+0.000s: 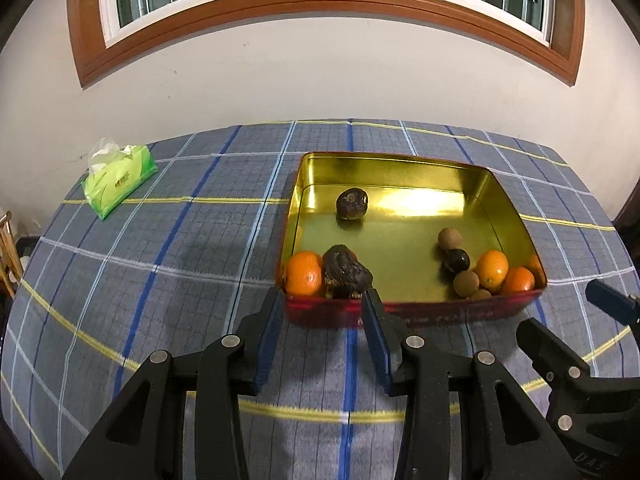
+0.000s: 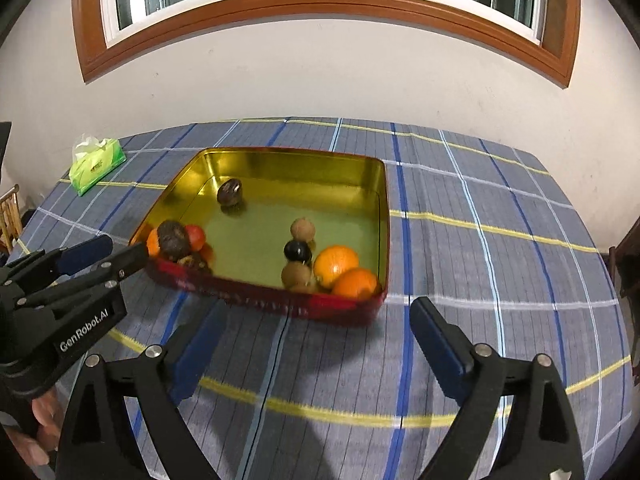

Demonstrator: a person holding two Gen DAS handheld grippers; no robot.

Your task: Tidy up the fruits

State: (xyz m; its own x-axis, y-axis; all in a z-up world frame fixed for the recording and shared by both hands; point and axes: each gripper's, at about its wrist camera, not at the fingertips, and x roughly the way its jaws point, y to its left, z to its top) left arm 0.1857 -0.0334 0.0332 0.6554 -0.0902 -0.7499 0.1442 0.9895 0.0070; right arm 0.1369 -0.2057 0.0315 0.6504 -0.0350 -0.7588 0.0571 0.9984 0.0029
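Observation:
A red tin tray with a gold inside holds the fruit. At its near left corner lie an orange and a dark wrinkled fruit. Another dark fruit sits farther back. At the near right are two oranges, brown round fruits and a black one. My left gripper is open and empty just before the tray's near left corner. My right gripper is open and empty before the tray's near right.
A green tissue pack lies at the far left of the blue plaid tablecloth. A white wall and a window stand behind the table. A wooden chair shows at the left edge.

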